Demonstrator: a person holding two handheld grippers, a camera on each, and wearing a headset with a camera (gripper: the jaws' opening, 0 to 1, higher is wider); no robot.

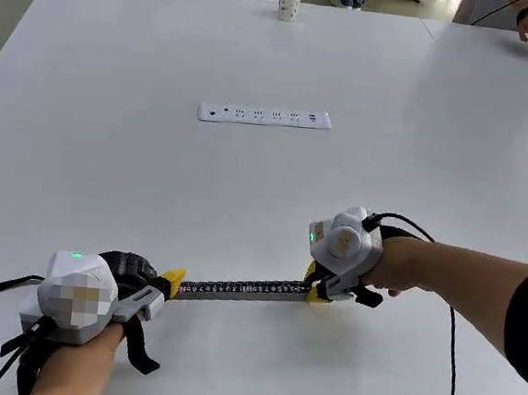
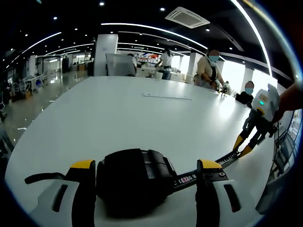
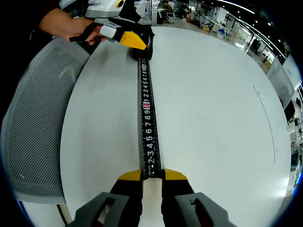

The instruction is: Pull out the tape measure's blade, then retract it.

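While extended from case (image 1: 133, 269), blade (image 1: 237, 289) lies flat, left-right

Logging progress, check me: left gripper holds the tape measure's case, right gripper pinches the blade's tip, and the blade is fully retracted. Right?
No: the blade is pulled out, spanning from the case in the left gripper to the right gripper, as the right gripper view shows. The rest holds.

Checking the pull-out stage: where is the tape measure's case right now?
In the head view the black case sits at the table's lower left, clamped in the left gripper, its blade running right to the right gripper.
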